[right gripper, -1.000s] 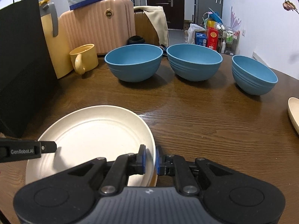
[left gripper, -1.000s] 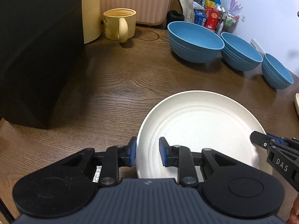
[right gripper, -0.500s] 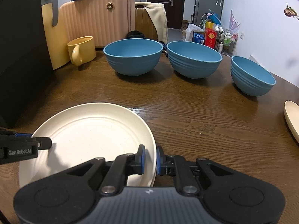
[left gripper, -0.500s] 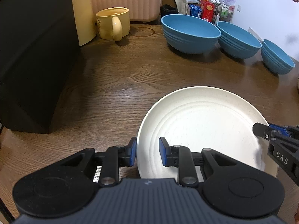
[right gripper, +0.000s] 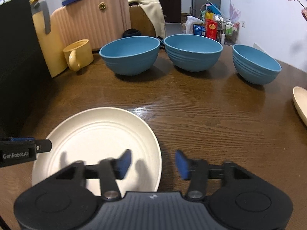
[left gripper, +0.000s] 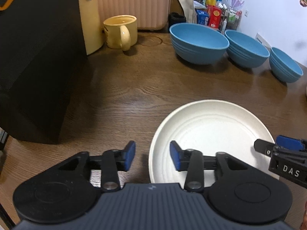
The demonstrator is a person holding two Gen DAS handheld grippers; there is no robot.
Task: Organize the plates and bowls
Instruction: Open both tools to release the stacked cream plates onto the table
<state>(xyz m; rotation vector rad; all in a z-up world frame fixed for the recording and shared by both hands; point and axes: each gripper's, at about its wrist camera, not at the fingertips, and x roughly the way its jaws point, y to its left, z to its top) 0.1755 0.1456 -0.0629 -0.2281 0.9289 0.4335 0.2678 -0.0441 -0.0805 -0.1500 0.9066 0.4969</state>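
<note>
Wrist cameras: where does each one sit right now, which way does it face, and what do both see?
Left wrist: on the left gripper, looking forward and down over the cream plate's left rim; jaws just opened, astride the rim; right gripper's tip enters at right.
Right wrist: on the right gripper, looking down over the plate's right rim; jaws just opened; left gripper's tip enters at left.
Shared: plate, three blue bowls, yellow mug, wooden table.

Cream plate point(left gripper: 211, 134), blue bowls point(right gripper: 130, 57)
</note>
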